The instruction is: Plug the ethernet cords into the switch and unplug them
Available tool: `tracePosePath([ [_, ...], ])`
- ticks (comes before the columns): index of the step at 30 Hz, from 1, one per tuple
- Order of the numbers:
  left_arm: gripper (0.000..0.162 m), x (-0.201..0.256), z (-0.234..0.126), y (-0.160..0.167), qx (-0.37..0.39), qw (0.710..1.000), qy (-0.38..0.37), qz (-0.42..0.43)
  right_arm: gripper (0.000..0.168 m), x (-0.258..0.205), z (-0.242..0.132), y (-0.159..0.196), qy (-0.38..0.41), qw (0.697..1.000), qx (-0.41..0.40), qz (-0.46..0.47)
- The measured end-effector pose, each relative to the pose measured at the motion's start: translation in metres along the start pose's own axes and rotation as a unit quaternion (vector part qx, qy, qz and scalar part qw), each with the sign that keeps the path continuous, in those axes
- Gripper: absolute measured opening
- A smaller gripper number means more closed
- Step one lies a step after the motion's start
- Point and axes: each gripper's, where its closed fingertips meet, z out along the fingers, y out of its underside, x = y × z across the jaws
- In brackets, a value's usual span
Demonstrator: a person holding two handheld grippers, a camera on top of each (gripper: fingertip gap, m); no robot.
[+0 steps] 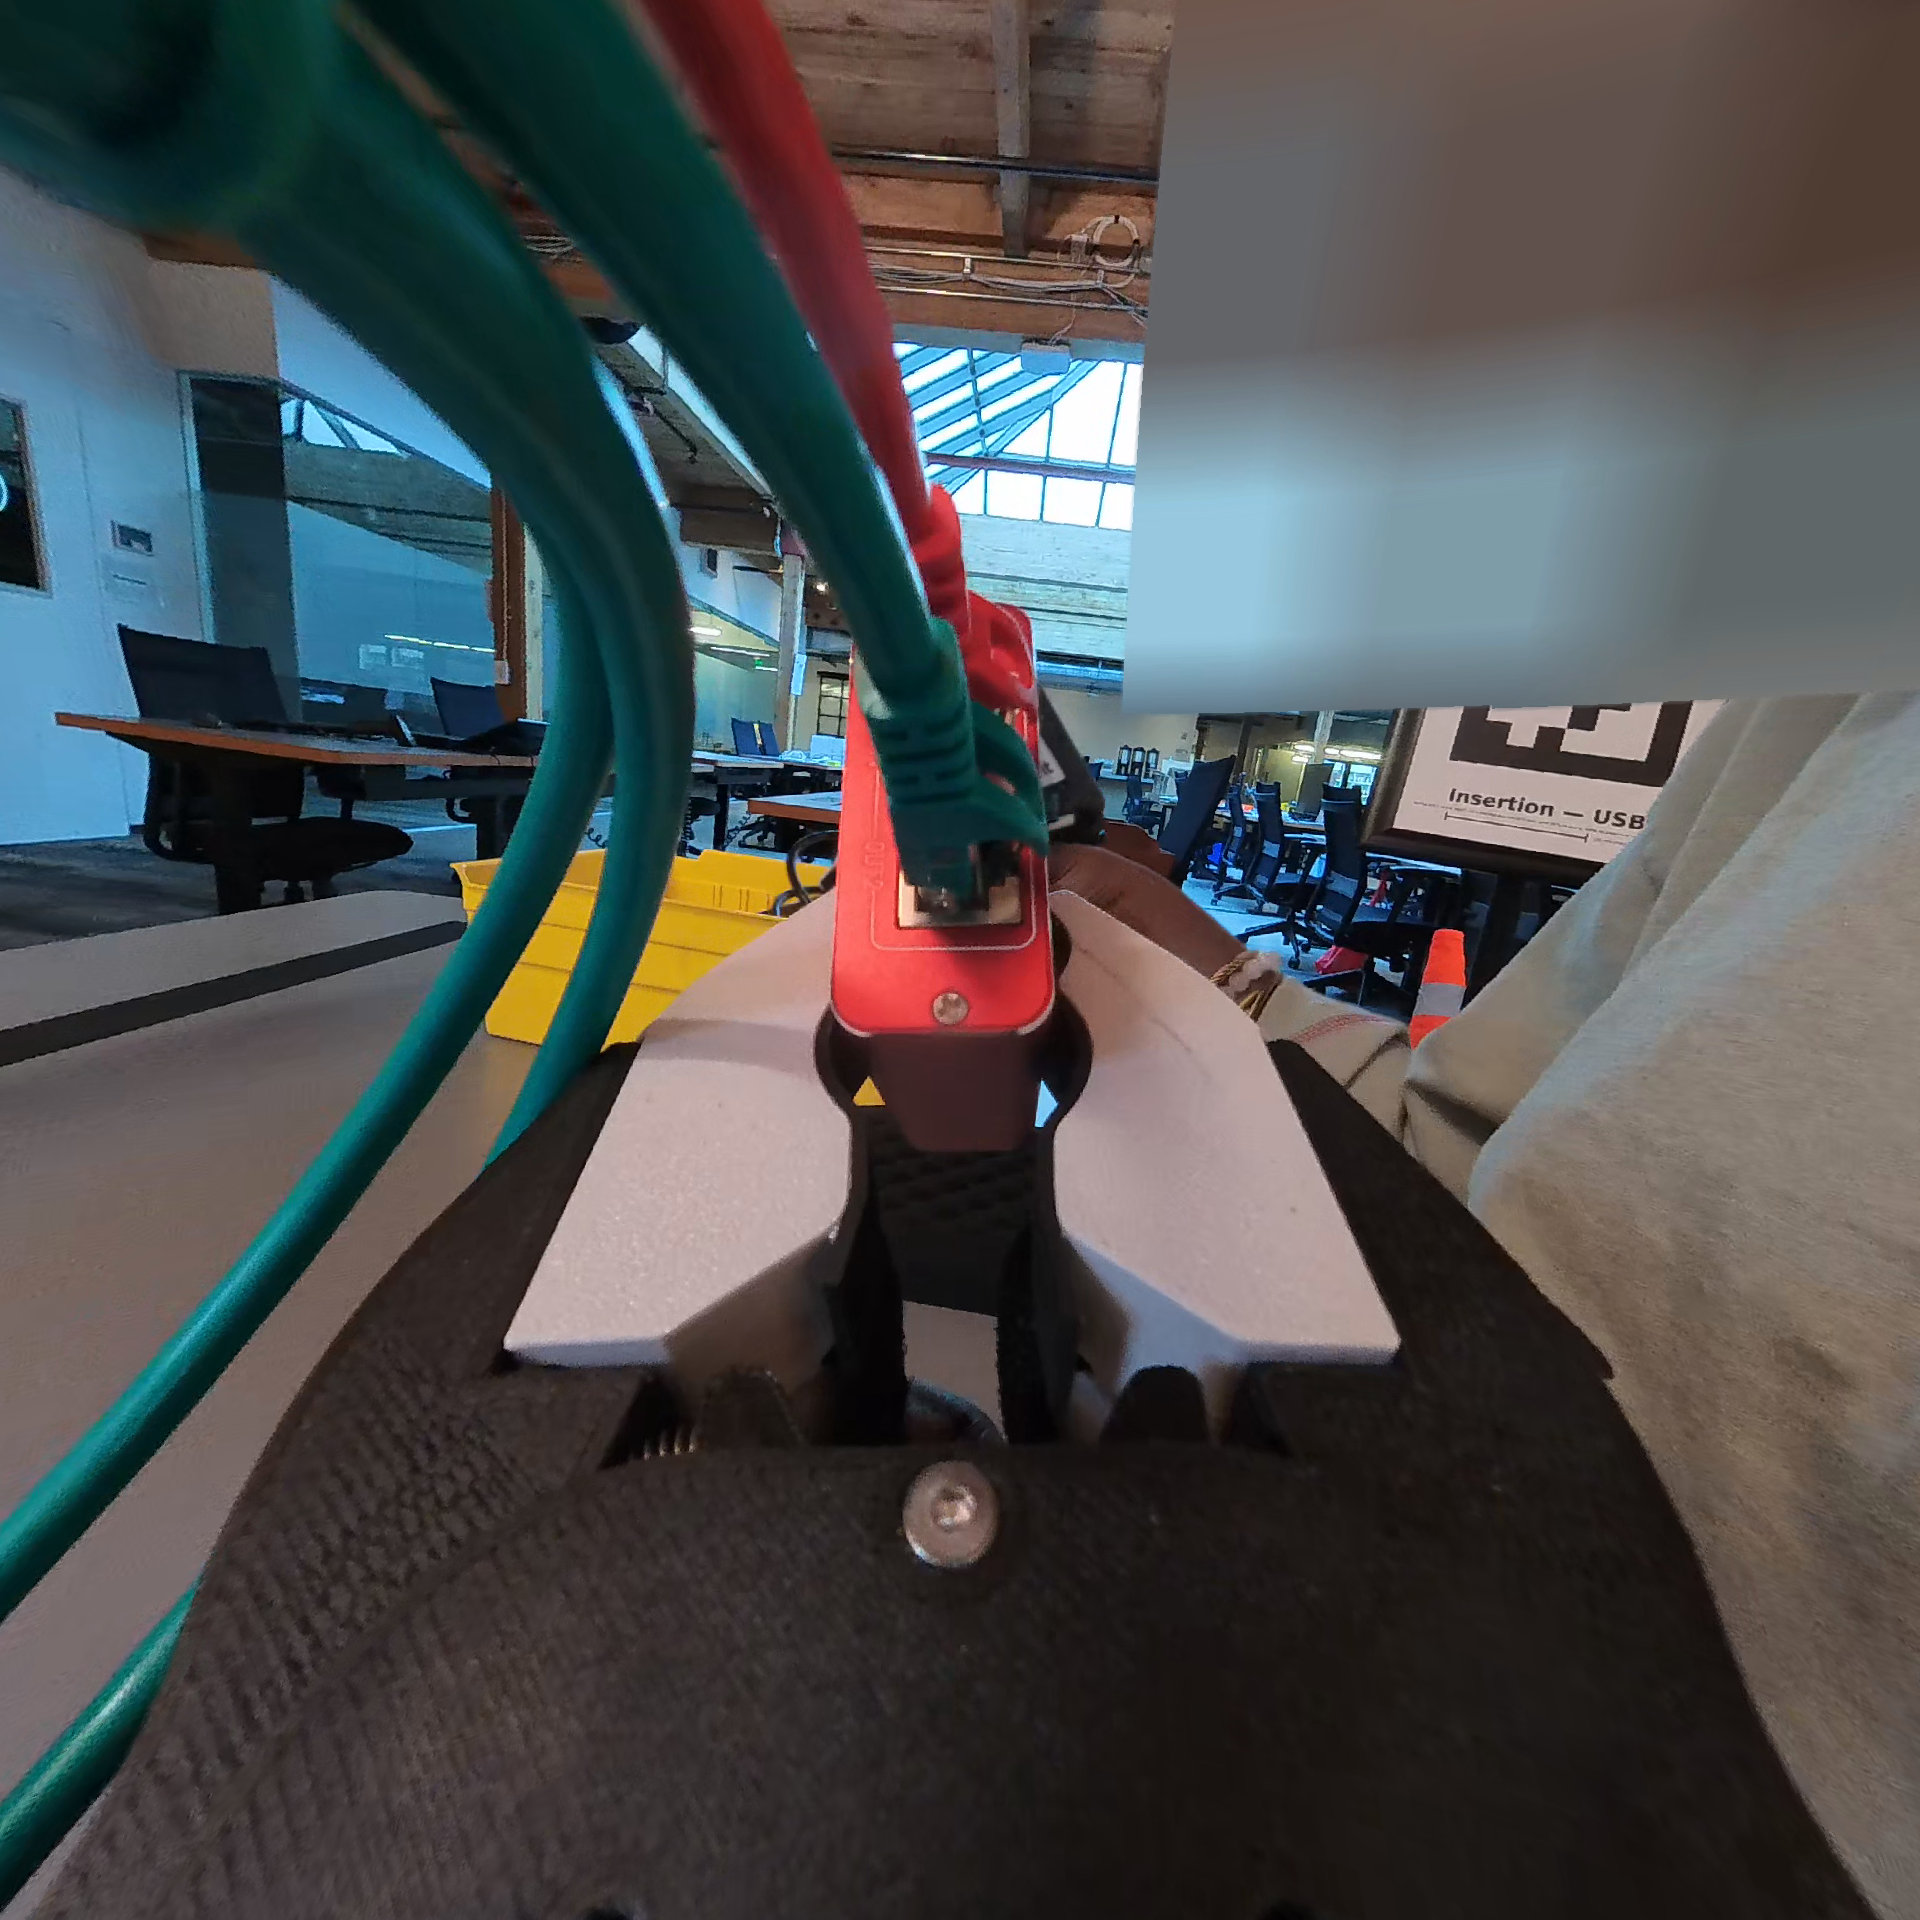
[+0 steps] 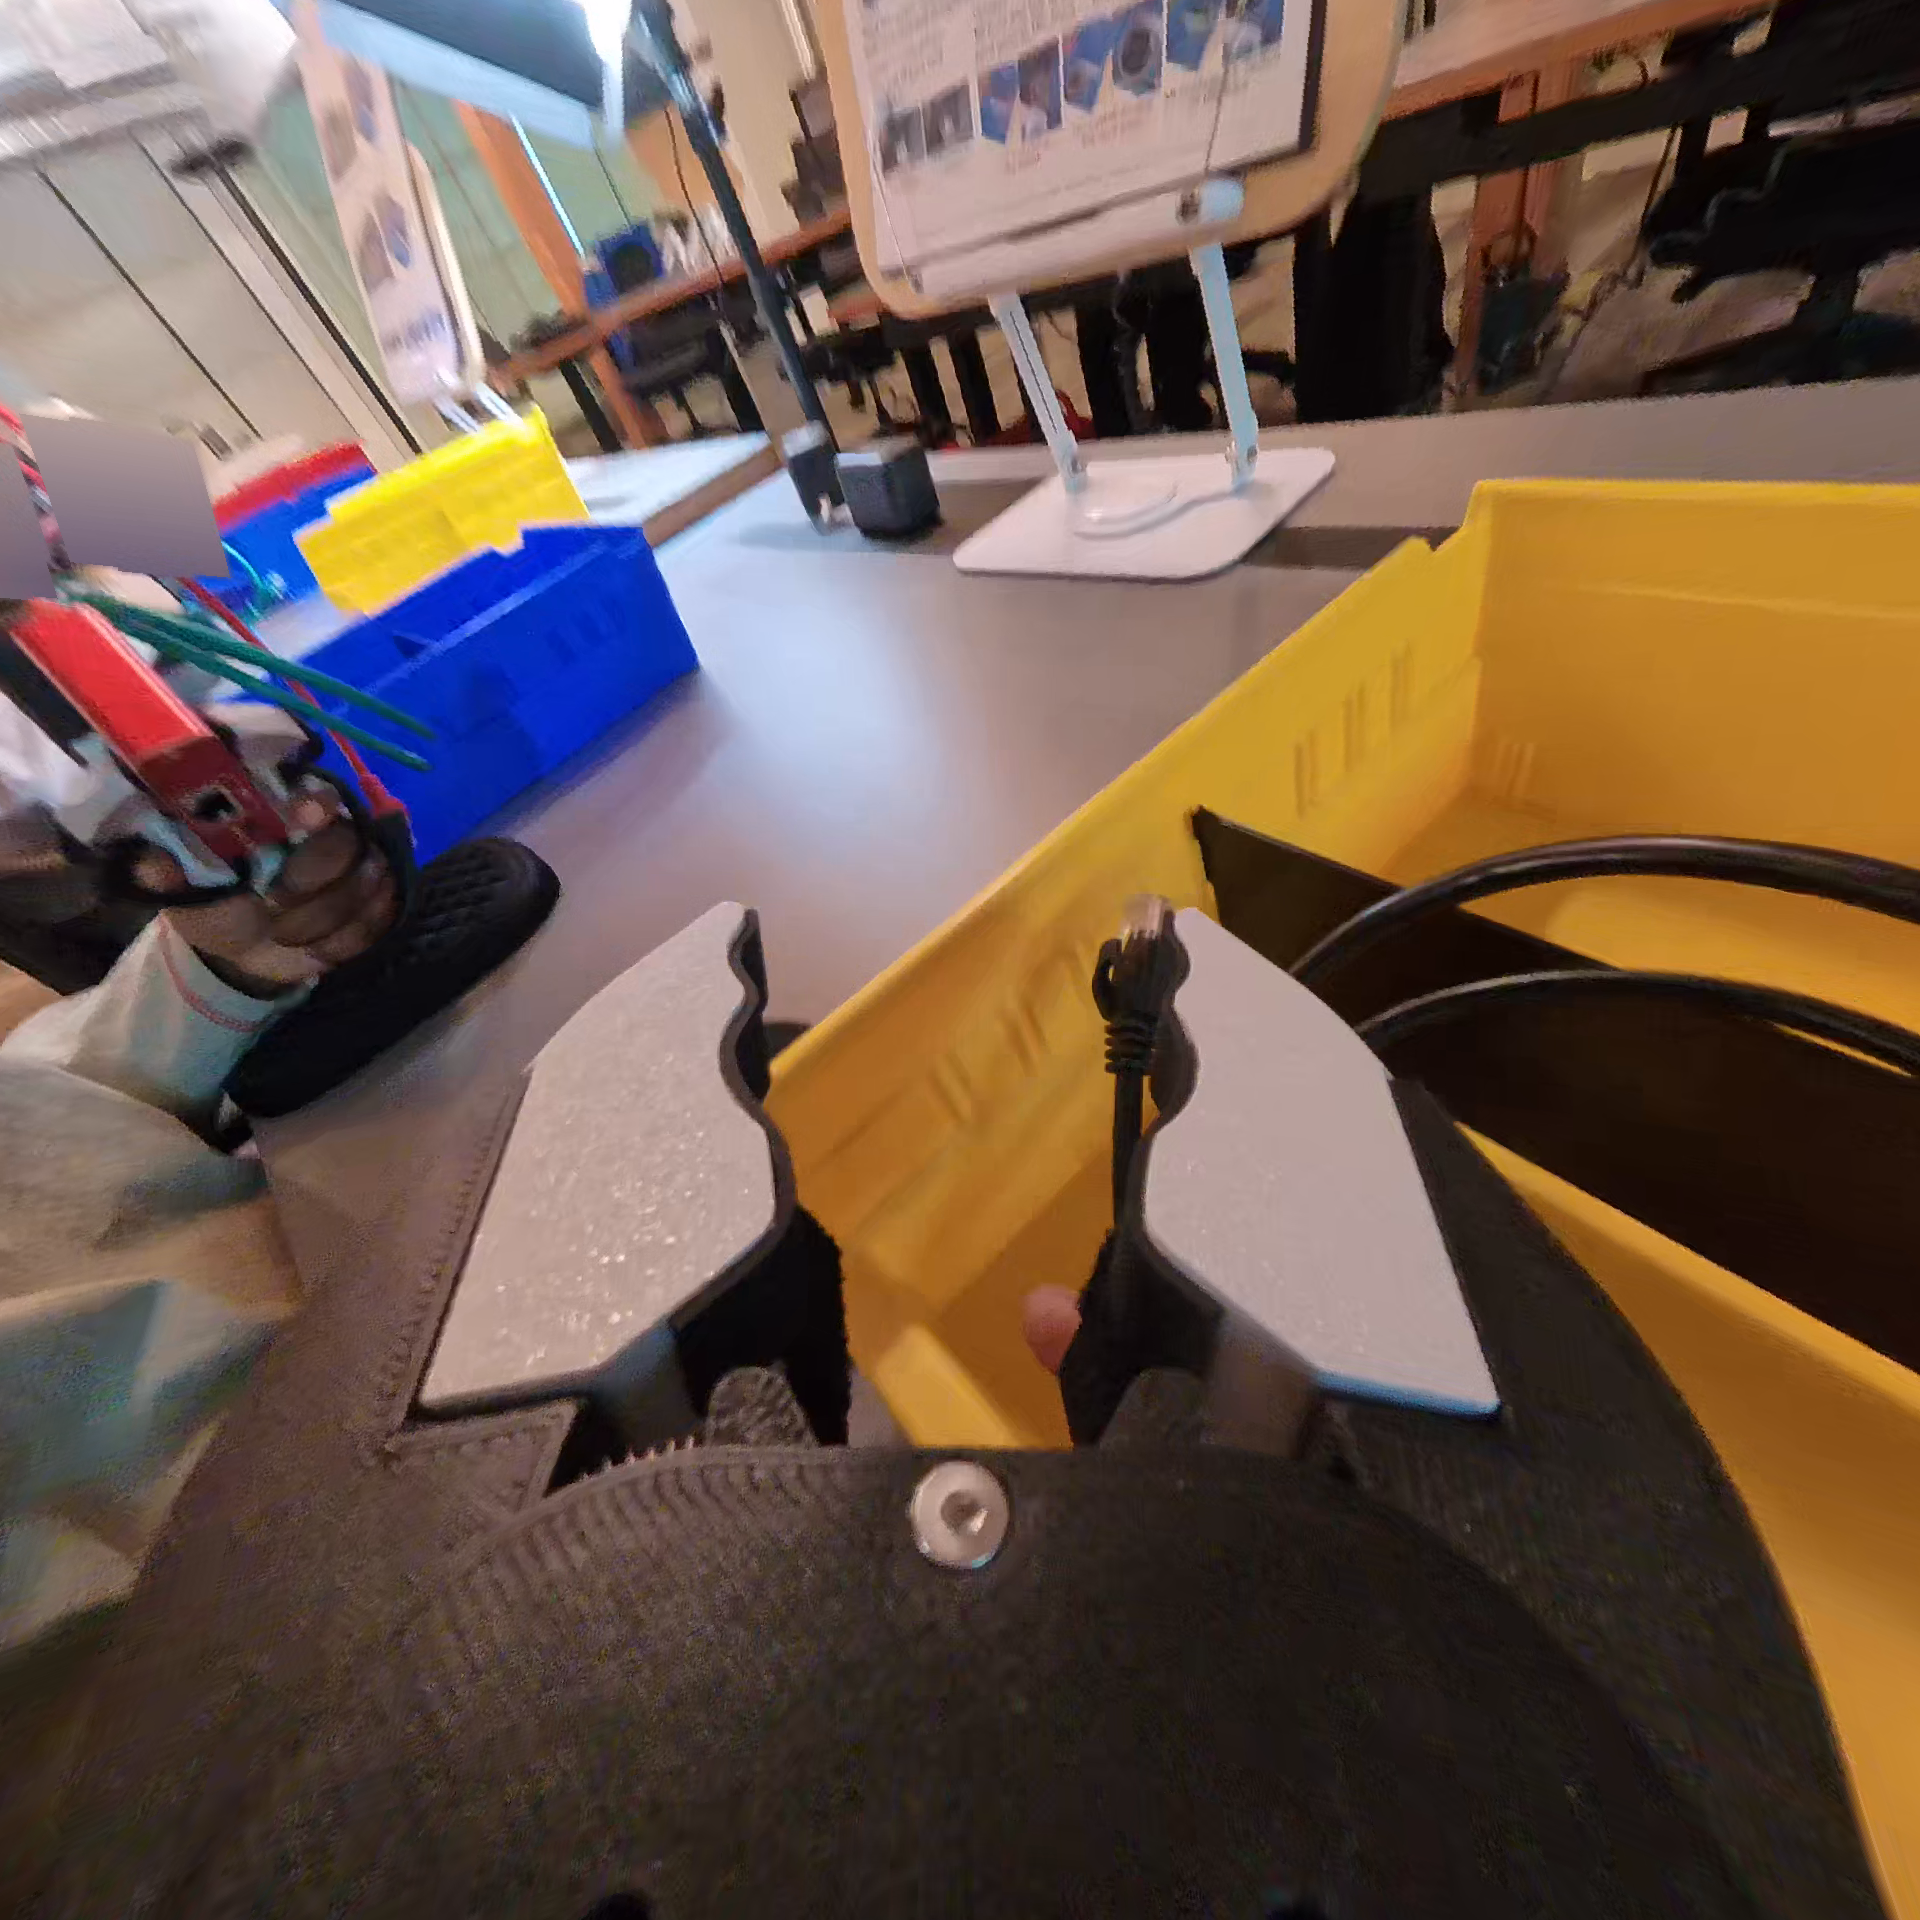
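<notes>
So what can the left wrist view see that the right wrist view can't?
Only the left wrist view shows close up the green plug pushed into a port of the red switch, which the left tongs squeeze, with a red cord plugged in farther along.

Only the right wrist view shows the black cord leaning on one finger of the open right tongs, the divided yellow bin, a blue bin and a white stand.

Both show the red switch with its green and red cords and the grey table.
</notes>
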Motion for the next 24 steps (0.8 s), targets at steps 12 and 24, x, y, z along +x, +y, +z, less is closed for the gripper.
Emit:
tracePosePath([
  [12,0.029,-0.001,0.001,0.003,-0.010,1.000,-0.005,-0.002,0.045,0.052,-0.093,0.067,0.303,0.840,-0.406,-0.196],
  [24,0.029,-0.002,0.001,0.004,-0.014,1.000,-0.007,-0.004,0.051,0.066,-0.112,0.058,0.382,0.899,-0.203,0.063],
])
